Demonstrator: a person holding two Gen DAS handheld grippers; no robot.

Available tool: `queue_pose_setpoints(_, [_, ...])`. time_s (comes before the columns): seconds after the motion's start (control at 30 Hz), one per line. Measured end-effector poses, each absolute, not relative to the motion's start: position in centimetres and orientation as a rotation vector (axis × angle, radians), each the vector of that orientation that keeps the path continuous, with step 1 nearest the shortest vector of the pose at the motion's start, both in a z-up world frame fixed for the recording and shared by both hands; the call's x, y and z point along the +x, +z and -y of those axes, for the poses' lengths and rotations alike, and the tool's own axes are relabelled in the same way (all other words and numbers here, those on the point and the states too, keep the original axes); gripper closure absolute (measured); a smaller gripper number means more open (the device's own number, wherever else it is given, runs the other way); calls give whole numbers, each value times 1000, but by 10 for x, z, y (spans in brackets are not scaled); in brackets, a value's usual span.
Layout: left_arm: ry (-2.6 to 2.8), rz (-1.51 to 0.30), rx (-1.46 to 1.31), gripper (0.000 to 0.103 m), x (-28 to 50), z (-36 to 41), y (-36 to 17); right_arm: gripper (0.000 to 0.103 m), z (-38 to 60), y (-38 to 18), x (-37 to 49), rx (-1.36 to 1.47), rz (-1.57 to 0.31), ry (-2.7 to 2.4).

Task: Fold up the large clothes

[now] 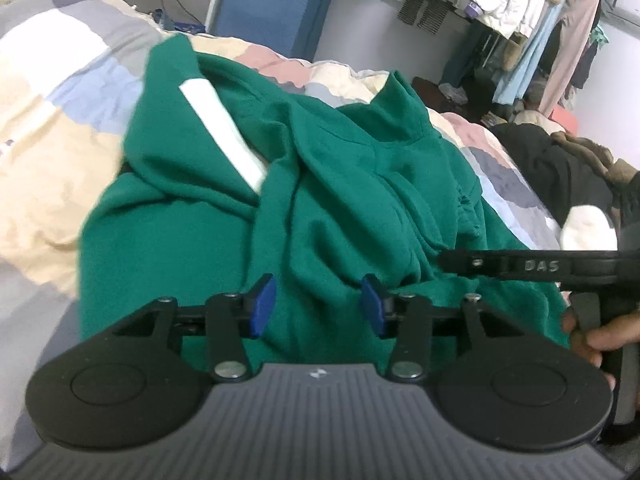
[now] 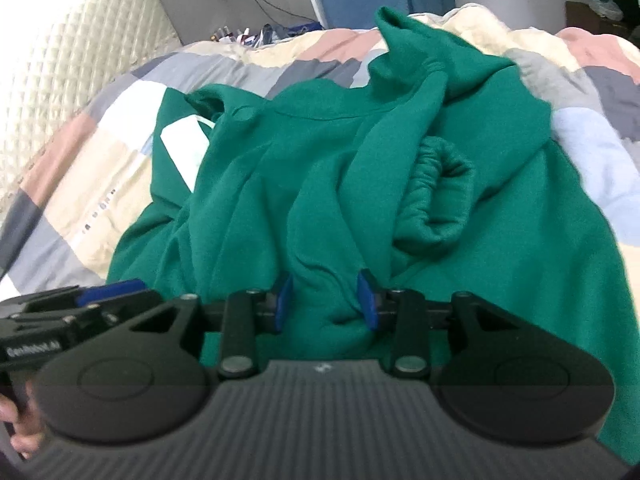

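Note:
A large green sweatshirt point(image 1: 320, 184) with a white lining strip point(image 1: 222, 132) lies crumpled on a patchwork quilt point(image 1: 52, 128). My left gripper point(image 1: 318, 306) is open, its blue pads apart, right over the garment's near edge with cloth between the pads. The right gripper shows from the side in the left wrist view point(image 1: 520, 266). In the right wrist view the same sweatshirt point(image 2: 500, 208) fills the middle, a gathered cuff point(image 2: 436, 196) curled on top. My right gripper point(image 2: 326, 300) is open with a fold of green cloth between its pads. The left gripper point(image 2: 108, 292) shows at the left.
The quilt point(image 2: 100, 160) covers a bed. A dark jacket with a fur trim point(image 1: 560, 168) lies on the bed to the right. A clothes rack with hanging garments point(image 1: 532, 12) stands behind. A padded headboard point(image 2: 60, 60) is at the far left.

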State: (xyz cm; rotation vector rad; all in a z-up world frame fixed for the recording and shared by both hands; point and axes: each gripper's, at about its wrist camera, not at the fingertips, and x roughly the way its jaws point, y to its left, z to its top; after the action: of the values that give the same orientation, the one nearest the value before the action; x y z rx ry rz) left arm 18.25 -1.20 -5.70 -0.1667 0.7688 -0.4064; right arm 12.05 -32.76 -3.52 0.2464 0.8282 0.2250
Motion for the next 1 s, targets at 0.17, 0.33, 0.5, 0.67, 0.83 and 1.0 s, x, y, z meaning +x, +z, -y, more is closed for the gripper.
queue_pose_setpoints(0.17, [-330, -805, -214, 47, 156, -25, -45, 50, 359, -15, 93, 271, -819, 179])
queue_pose_setpoints(0.33, [-225, -851, -323, 44, 131, -79, -47, 36, 420, -1, 58, 346, -798, 44])
queue_pose_setpoints(0.5, [-124, -901, -513, 43, 113, -130, -64, 23, 487, -26, 28, 519, -837, -39])
queue_pose_setpoints(0.67, [-127, -953, -635, 43, 111, -146, -82, 22, 521, -69, 10, 686, -876, -67])
queue_pose_setpoints(0.83, [-216, -1010, -737, 42, 119, -141, -104, 20, 518, -88, 11, 791, -878, 77])
queue_pose_setpoints(1.0, [-349, -991, -791, 41, 125, -136, -108, 19, 509, -83, 25, 765, -902, 173])
